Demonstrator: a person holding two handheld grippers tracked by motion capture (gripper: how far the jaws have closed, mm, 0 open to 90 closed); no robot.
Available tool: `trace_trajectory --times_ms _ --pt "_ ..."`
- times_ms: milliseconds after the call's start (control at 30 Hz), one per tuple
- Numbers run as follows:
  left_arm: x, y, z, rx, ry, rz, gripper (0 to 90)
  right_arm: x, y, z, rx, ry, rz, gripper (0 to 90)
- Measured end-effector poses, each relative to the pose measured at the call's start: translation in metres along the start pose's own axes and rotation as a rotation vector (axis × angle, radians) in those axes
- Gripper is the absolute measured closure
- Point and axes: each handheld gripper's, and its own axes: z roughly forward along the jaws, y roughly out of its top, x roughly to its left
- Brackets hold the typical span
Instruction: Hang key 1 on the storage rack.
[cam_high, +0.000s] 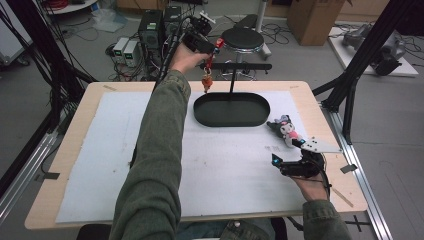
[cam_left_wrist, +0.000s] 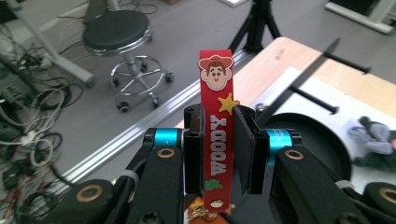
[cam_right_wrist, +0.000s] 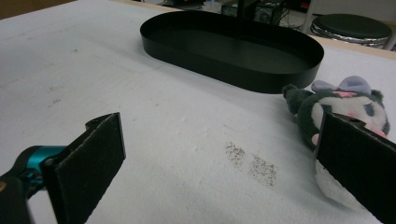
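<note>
My left gripper (cam_high: 212, 47) is raised over the table's far edge, shut on a red strap keychain (cam_high: 217, 46) printed with a cowboy face and "WOODY". A small orange charm (cam_high: 206, 80) dangles below it, beside the crossbar (cam_high: 240, 66) of a black stand. In the left gripper view the pads of my left gripper (cam_left_wrist: 219, 119) clamp the strap (cam_left_wrist: 217, 140) upright. The stand rises from a black oval tray (cam_high: 260, 117). My right gripper (cam_high: 287, 151) stands open low over the mat, close to a dark plush toy (cam_high: 285, 130). In the right gripper view, the toy (cam_right_wrist: 345, 105) lies by the right jaw of my right gripper (cam_right_wrist: 219, 126).
A white mat (cam_high: 100, 150) covers most of the wooden table. The tray (cam_right_wrist: 187, 44) sits at the mat's far middle. Beyond the table stand a round stool (cam_high: 242, 39), computer boxes (cam_high: 150, 30) and cables. A black frame leg (cam_high: 350, 90) rises at the right edge.
</note>
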Motion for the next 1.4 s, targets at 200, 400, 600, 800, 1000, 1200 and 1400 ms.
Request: trace_trajectory --times_ms 200,400,600,800,1000,1200,1400 --pt "0.000 -0.002 -0.011 -0.065 -0.121 0.018 21.0 0.000 -0.001 0.000 0.005 0.005 0.000 0.5" --pt "-0.004 -0.005 -0.021 -0.020 -0.192 0.035 1.8 0.002 0.000 0.000 0.018 0.012 0.006 0.6" --pt "0.000 -0.018 -0.038 -0.026 -0.187 0.022 1.7 0.001 0.000 0.002 0.020 0.014 0.004 0.5" --pt "0.012 -0.042 -0.059 -0.041 -0.163 -0.021 1.7 0.002 0.001 0.003 0.022 0.013 0.001 0.5" --pt "0.023 -0.066 -0.076 -0.021 -0.138 -0.047 1.7 0.002 0.001 0.003 0.022 0.013 0.004 0.6" --pt "0.022 -0.085 -0.085 -0.026 -0.130 -0.031 1.7 0.002 0.001 0.004 0.030 0.010 -0.008 0.5" --pt "0.019 -0.100 -0.092 -0.014 -0.129 -0.006 1.7 0.002 0.001 0.004 0.036 0.012 -0.006 0.5"
